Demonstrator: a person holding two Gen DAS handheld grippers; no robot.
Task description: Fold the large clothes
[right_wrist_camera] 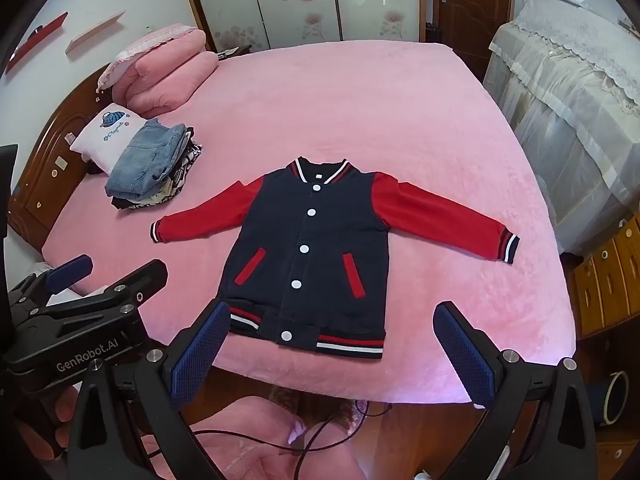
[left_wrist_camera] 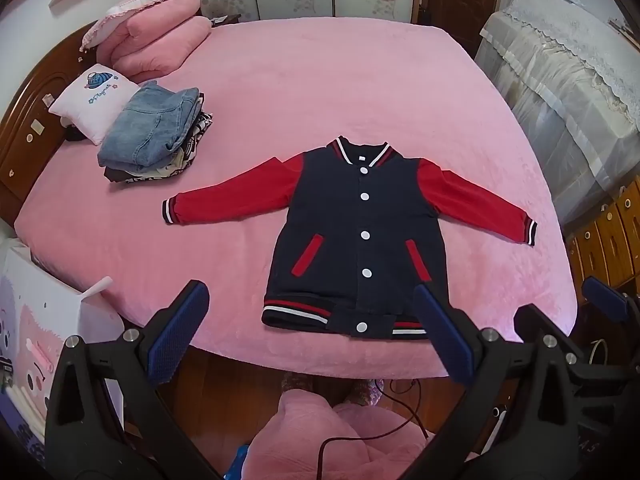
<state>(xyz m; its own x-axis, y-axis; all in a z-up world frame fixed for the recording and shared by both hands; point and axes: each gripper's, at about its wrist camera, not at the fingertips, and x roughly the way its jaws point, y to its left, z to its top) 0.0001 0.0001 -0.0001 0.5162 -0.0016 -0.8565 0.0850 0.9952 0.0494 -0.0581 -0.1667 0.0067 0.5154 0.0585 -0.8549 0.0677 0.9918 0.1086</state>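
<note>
**Jacket Is Flat and Ready to Fold**

Closest to us are the two tongs. The left tongs [left_wrist_camera: 306, 334] are wide open and hold nothing. The right tongs [right_wrist_camera: 334, 354] are wide open too, and empty. Both hang above the near edge of the bed [right_wrist_camera: 400, 92], not touching anything.

Just past them lies the jacket [left_wrist_camera: 356, 232]. It is flat on the pink bed, front side up, buttons closed, with both red sleeves spread out to the sides. Its striped bottom band is near the bed's edge.

The jacket looks soft and floppy, and probably light. It will bend and sag when lifted. A good place to pinch looks like a sleeve cuff or a bottom corner.

Farther back, to the left, sits a pile of folded clothes [left_wrist_camera: 154, 136] next to a white pillow [left_wrist_camera: 90, 98].
</note>
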